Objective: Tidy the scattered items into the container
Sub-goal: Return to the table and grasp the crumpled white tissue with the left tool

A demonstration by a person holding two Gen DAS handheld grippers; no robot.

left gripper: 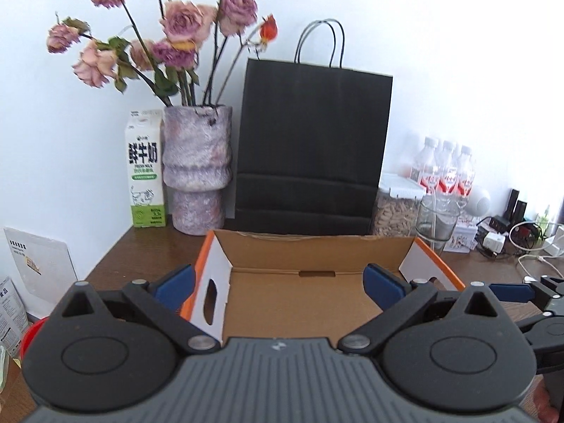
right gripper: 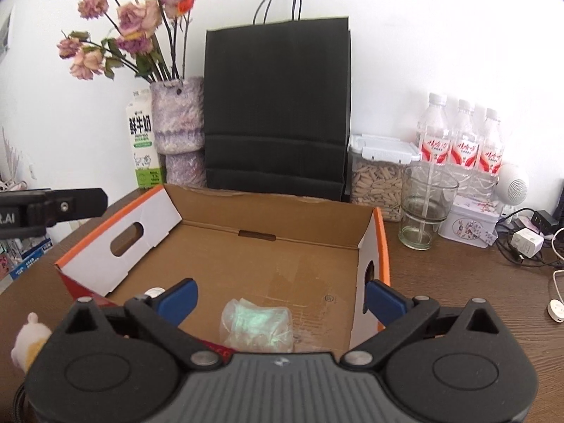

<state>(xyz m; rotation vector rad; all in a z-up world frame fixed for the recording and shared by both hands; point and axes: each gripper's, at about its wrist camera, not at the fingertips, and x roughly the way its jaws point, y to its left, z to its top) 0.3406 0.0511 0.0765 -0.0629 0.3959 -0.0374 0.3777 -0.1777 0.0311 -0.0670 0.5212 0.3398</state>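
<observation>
An open cardboard box (right gripper: 225, 257) with orange rims and white side flaps stands on the brown table; in the left wrist view the box (left gripper: 296, 285) shows a bare floor. A crumpled clear plastic packet with a greenish sheen (right gripper: 255, 326) lies on the box floor near its front. My right gripper (right gripper: 282, 299) hovers above it, open, its blue pads apart with nothing pressed between them. My left gripper (left gripper: 280, 283) is open too, over the box's near left side, empty. A small white plush toy (right gripper: 26, 340) sits outside the box at the lower left.
Behind the box stand a black paper bag (right gripper: 276, 105), a purple vase of dried roses (right gripper: 178, 120), and a milk carton (right gripper: 142, 141). To the right are a jar of seeds (right gripper: 377, 183), a glass (right gripper: 424, 208), three water bottles (right gripper: 458, 137), a tin (right gripper: 470, 225) and cables (right gripper: 528, 246).
</observation>
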